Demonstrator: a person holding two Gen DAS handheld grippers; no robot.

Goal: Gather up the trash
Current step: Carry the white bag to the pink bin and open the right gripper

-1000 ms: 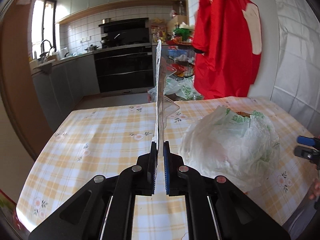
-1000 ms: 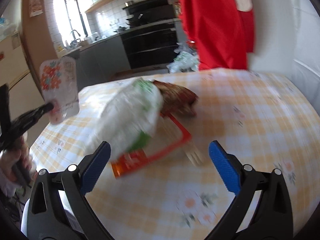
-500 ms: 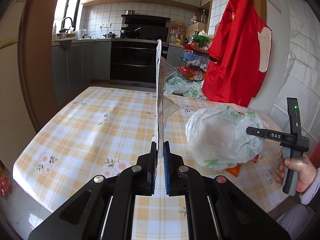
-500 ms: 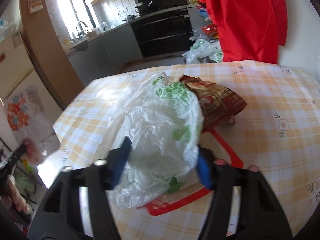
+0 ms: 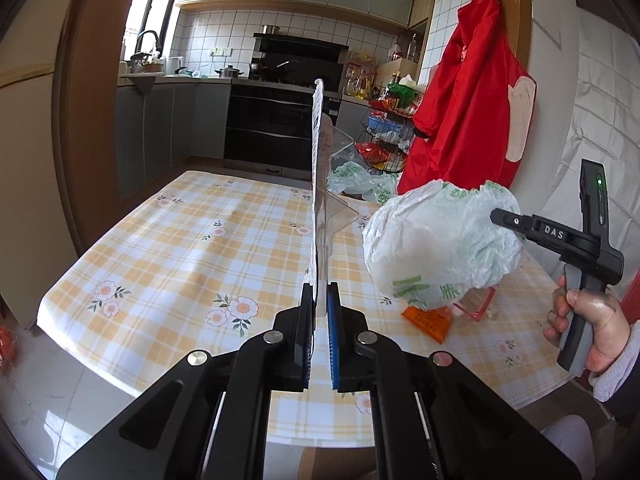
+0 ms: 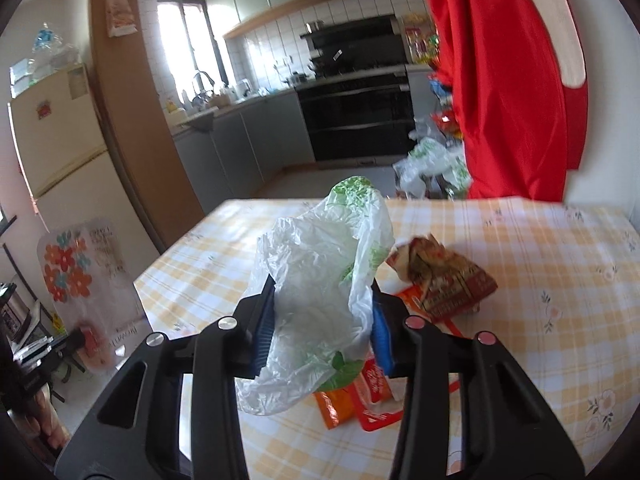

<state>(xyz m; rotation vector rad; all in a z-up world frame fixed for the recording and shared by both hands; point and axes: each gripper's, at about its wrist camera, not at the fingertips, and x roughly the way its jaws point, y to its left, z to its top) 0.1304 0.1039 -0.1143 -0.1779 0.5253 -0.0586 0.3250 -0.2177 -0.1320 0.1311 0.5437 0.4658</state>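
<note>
Left wrist view: your left gripper [image 5: 318,300] is clenching the lower edge of a flat plastic package [image 5: 320,184], which is standing edge-on and reaching toward 12 o'clock. At 3 o'clock your right gripper [image 5: 505,221] is gripping the white plastic bag [image 5: 440,244], which is hanging clear of the checked tablecloth [image 5: 192,256]. An orange wrapper [image 5: 427,317] is lying on the cloth beneath the bag, at 4 o'clock. Keep the package pinched firmly; it looks stiff but thin, so it may pivot between the pads.

Right wrist view: the right gripper [image 6: 323,326] is squeezing the bag [image 6: 320,280] around its bunched middle; the jaws are partly closed on the film. A crumpled brown snack packet [image 6: 444,276] is resting on the tablecloth [image 6: 540,248] at 2 o'clock, with orange and red wrappers [image 6: 360,396] at 5 o'clock. The bag's mouth is not clearly visible. Judging by this, you are probably needing to find the opening before loading the package.
</note>
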